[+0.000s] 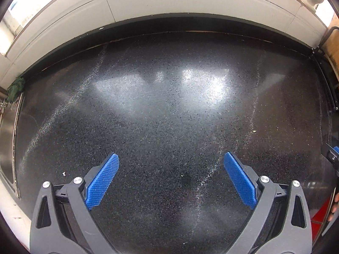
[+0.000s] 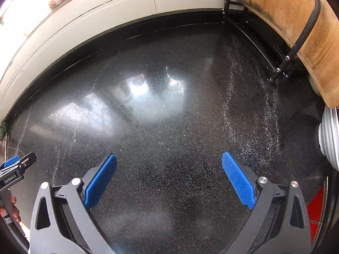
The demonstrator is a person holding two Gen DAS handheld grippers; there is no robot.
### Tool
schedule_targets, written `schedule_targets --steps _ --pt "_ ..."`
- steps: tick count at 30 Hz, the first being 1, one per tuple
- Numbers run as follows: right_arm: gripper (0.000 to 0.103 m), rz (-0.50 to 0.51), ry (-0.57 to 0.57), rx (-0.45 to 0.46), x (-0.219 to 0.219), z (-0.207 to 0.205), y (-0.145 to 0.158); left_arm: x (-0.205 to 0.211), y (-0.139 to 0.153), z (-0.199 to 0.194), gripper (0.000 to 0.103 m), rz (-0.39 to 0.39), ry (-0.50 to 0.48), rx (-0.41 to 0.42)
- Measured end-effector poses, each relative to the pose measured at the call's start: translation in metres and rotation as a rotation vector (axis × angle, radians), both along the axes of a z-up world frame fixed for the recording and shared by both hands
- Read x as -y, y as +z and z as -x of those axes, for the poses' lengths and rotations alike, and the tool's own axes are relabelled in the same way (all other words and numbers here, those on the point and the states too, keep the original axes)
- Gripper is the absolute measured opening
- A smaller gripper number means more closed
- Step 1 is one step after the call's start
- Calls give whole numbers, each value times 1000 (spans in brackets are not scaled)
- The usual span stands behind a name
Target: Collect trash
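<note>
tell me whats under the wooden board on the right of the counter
In the right wrist view, the wooden board leans in a black metal rack standing on the dark speckled counter. Beneath its lower edge is shadowed counter. Whatever lies behind the board is covered.

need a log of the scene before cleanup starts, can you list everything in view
countertop: one, black speckled, glossy with white powdery streaks, fills both views
crumbs: a few, pale, small, scattered on the countertop
wall tiles: several, white, behind the countertop
sink: one, steel, left edge of the countertop
cloth: one, dark green, bunched at the sink's far corner
wooden board: one, tan with dark stains, standing at the right end
rack: one, black metal, around the wooden board
ridged round object: one, silver-white, right edge, cannot tell what it is
left gripper: one, grey with blue pads, open, empty
right gripper: one, grey with blue pads, open, empty
</note>
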State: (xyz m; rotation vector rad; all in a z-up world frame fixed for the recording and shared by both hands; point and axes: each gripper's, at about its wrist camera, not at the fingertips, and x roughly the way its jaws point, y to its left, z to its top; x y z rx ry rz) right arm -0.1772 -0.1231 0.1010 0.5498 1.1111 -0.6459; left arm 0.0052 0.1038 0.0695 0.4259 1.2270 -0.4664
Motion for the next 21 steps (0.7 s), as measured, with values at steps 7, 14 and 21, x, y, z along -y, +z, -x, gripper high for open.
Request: schedule_targets --steps 7,14,21 --pt "96 -20 -1 -2 3 1 -6 -9 -10 0 96 -20 18 -27" --pt "96 -25 22 -7 -2 -8 -9 -21 -14 0 96 -48 19 -25" --pt "96 -24 37 -17 -9 -14 -10 -25 -17 -2 96 -52 21 -35"
